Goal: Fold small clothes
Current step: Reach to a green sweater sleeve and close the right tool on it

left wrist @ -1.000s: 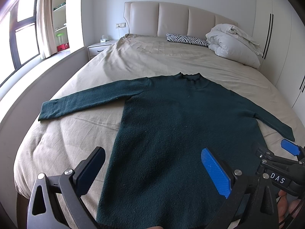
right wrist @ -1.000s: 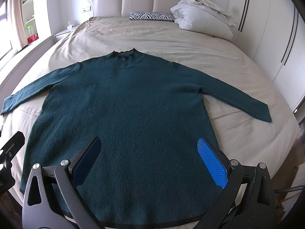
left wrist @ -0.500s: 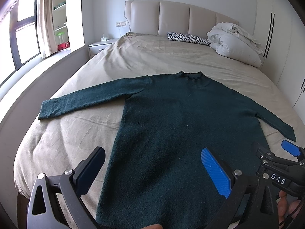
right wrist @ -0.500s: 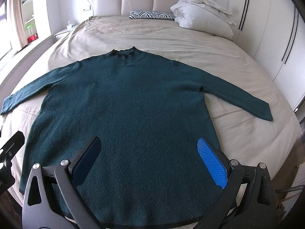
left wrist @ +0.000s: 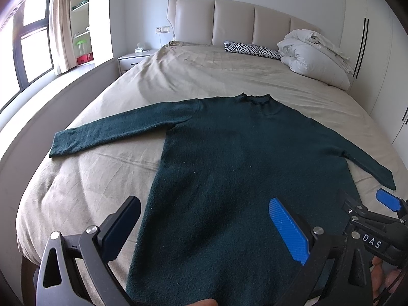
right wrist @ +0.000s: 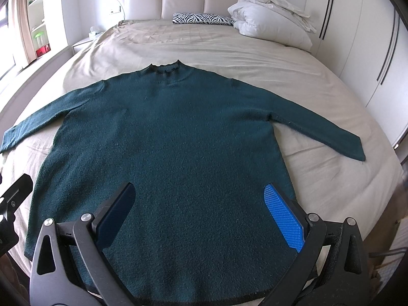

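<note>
The left tongs (left wrist: 204, 232) are hovering over the near left part of a dark green sweater (right wrist: 165, 153), fingers spread wide and gripping nothing — their frame is cutting off the garment's near left corner in the left wrist view. The sweater is lying flat and face up on the beige bed (right wrist: 318, 97), collar pointing toward the headboard, both sleeves angling outward. Its left cuff is running right to the edge of the right wrist view, and its hem is partly hiding behind the right tongs' frame. The right tongs (right wrist: 201, 215) are hanging over the lower middle of the sweater, likewise wide open and empty. In the left wrist view, fingertips of the person's hand (left wrist: 382, 276) are peeking out behind that tool — too little is showing to read the grip. At the far right, a white duvet (right wrist: 270, 20) is sitting bundled beside a zebra-print pillow (right wrist: 201, 18).
</note>
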### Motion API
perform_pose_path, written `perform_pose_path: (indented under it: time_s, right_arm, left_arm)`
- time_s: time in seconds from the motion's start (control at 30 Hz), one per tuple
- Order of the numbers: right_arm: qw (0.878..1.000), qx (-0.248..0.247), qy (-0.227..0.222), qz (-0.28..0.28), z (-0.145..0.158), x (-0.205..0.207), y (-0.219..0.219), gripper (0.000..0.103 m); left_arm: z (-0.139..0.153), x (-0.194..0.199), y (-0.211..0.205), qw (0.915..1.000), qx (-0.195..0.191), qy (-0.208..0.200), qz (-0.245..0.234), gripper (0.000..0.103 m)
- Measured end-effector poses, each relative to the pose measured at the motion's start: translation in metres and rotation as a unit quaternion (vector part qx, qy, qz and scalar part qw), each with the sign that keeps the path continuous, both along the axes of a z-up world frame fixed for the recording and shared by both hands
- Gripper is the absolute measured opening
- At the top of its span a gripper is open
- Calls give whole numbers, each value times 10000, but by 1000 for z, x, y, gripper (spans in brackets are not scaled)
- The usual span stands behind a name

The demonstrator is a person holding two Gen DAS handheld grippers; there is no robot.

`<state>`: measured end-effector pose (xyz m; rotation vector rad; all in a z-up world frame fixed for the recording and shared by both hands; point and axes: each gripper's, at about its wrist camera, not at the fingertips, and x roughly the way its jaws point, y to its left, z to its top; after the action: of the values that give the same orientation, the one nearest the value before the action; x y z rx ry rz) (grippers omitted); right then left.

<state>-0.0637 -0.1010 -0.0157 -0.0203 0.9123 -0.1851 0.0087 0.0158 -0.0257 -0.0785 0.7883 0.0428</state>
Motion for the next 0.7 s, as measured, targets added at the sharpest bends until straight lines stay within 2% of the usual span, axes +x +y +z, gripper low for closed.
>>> perform_pose_path:
  time_s: [0.27,0.4,0.47,0.57,0.6,0.7]
  right_arm:
    - [9999,152,-2,-7,-5,4,-8,103]
    - [9955,916,-203,-133,-2,9,-46,103]
    - [9895,1315,-416,-436,-1,11,-87,103]
    - [9698,1944,-822,-1221,-8,8,-177,103]
    - [9584,2205,-896,-1576,-14,7,-213,103]
    - [9096,3003,-1073,-2662,-40,-8,-321,92]
  left_arm:
    - [-5,8,-2,9996,-187,176,-86,103]
    - [-7,13,-7,9995,-175,218,-135,103]
    - [-8,16,-8,9993,-221,245,-190,103]
    - [-12,25,-9,9978,-511,358,-230,103]
    - [-13,28,-9,9972,-603,367,-236,103]
    - [-16,36,-12,9946,-933,333,-322,103]
